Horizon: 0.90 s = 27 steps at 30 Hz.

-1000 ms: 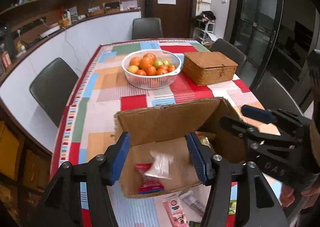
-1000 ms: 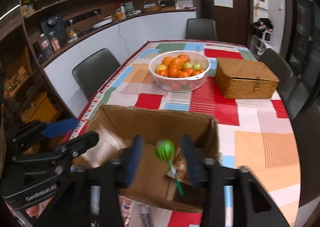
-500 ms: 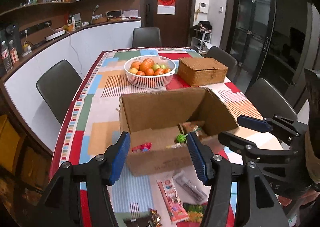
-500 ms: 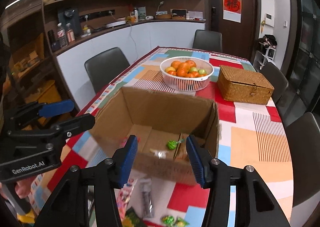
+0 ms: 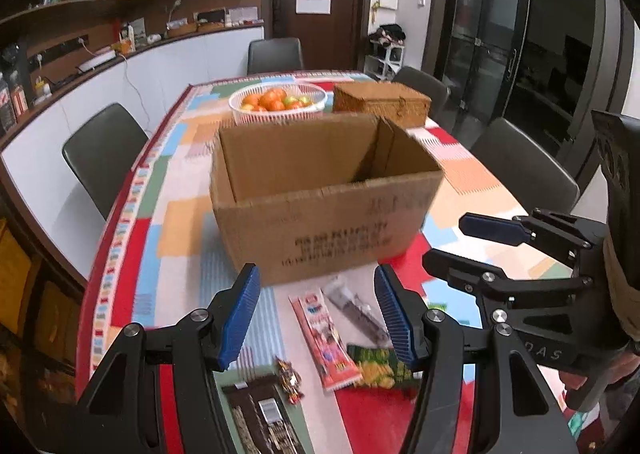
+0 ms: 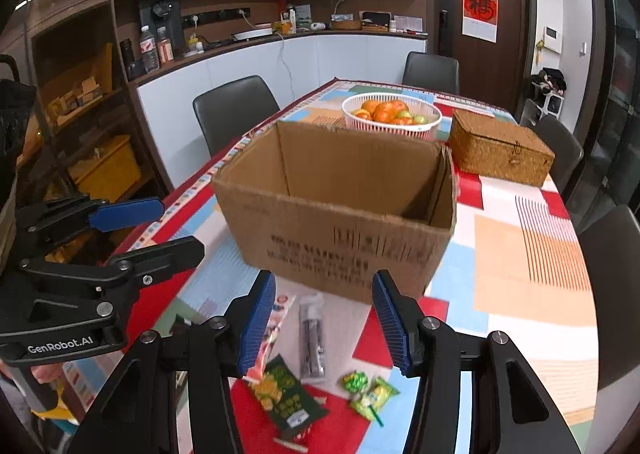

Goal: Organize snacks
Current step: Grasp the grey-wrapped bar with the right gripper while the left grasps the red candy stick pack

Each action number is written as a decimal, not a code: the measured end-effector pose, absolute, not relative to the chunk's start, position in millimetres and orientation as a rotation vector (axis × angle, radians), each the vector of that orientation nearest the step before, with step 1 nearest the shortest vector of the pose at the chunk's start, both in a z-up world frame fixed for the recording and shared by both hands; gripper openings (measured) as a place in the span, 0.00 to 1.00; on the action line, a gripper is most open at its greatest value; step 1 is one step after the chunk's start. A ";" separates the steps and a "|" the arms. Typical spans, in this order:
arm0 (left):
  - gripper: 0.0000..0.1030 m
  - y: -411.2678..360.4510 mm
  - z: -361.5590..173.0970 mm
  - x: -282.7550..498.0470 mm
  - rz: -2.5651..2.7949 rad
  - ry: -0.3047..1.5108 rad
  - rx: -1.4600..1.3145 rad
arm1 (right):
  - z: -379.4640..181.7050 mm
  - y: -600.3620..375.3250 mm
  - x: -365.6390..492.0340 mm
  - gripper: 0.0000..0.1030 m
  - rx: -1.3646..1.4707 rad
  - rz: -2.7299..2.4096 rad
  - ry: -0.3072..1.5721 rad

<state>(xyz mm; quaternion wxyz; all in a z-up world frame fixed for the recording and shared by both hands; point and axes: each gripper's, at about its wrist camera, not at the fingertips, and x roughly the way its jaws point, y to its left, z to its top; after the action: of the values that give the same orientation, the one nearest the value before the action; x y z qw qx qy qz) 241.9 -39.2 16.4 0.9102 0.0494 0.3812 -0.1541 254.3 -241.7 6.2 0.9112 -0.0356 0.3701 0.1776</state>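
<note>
Near the worktop's front edge, loose snacks lie unpacked: a pink packet (image 5: 324, 338), a dark bar (image 5: 356, 310), a green bag (image 6: 288, 394), green candies (image 6: 366, 390). The cardboard box (image 5: 324, 210) stands behind them. Both the left gripper (image 5: 318, 318) and right gripper (image 6: 324, 322) hover with fingers released, empty.

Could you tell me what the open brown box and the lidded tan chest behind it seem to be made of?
The open brown box looks like matte corrugated cardboard, with raw edges and printed ink. The lidded tan chest appears to be woven wicker or rattan, given its textured weave.
</note>
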 end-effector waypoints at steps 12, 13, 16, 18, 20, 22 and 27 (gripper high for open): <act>0.57 -36.6 -29.2 225.7 -0.333 0.880 0.105 | -35.8 -237.4 237.2 0.50 -0.090 0.391 0.840; 0.57 -36.3 -32.9 226.4 -0.335 0.890 0.105 | -39.6 -237.6 237.2 0.50 -0.091 0.393 0.848; 0.57 -36.1 -45.0 228.8 -0.345 0.915 0.112 | -51.5 -235.5 238.1 0.50 -0.093 0.401 0.878; 0.56 -35.3 -54.6 233.1 -0.349 0.939 0.113 | -58.8 -233.3 239.3 0.50 -0.100 0.403 0.898; 0.56 -35.3 -62.1 236.4 -0.352 0.955 0.109 | -65.9 -231.1 242.5 0.50 -0.108 0.406 0.917; 0.56 -33.9 -69.2 241.0 -0.350 0.974 0.099 | -73.1 -229.7 246.0 0.50 -0.110 0.406 0.934; 0.55 -32.9 -79.8 253.8 -0.339 1.012 0.076 | -91.4 -227.1 257.1 0.50 -0.100 0.392 0.979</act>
<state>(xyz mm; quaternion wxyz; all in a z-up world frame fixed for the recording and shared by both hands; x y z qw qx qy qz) 253.8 -32.9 -79.8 0.8603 0.0362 0.4822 -0.1615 257.1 -227.1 -91.4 0.8630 -0.0475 0.4668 0.1872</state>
